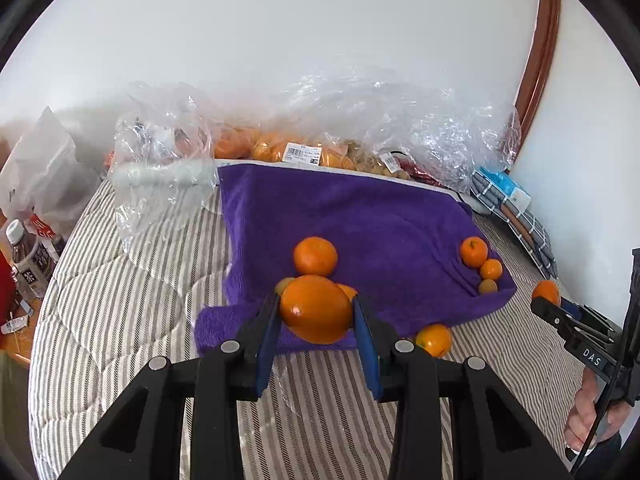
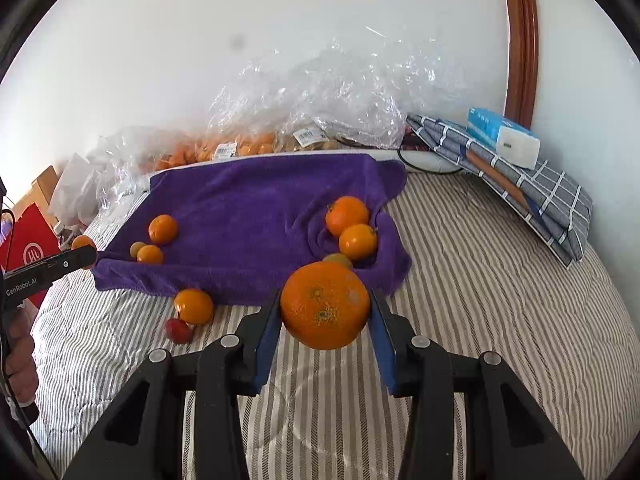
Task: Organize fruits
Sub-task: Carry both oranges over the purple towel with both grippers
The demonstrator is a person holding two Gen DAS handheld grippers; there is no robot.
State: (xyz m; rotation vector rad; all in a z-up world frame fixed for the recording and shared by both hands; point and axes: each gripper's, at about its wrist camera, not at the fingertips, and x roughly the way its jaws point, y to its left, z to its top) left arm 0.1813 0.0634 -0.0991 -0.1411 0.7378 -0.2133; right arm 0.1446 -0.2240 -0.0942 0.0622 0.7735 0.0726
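My left gripper (image 1: 316, 300) is shut on a smooth orange (image 1: 315, 309), held above the near edge of the purple towel (image 1: 360, 208). My right gripper (image 2: 325, 300) is shut on a larger orange (image 2: 325, 305), held just in front of the towel's (image 2: 248, 208) right corner. On the towel, one group of three fruits (image 2: 154, 238) lies at its left and another group (image 2: 352, 228) lies in a fold at its right. One orange (image 2: 194, 306) and a small red fruit (image 2: 178, 330) lie on the striped bedding in front of the towel.
Clear plastic bags of oranges and small fruit (image 1: 304, 148) pile along the wall behind the towel. A crumpled empty bag (image 1: 160, 168) lies at the left. Folded checked cloth with a tissue pack (image 2: 504, 138) sits at the right. Bottles (image 1: 28, 256) stand on a side table at far left.
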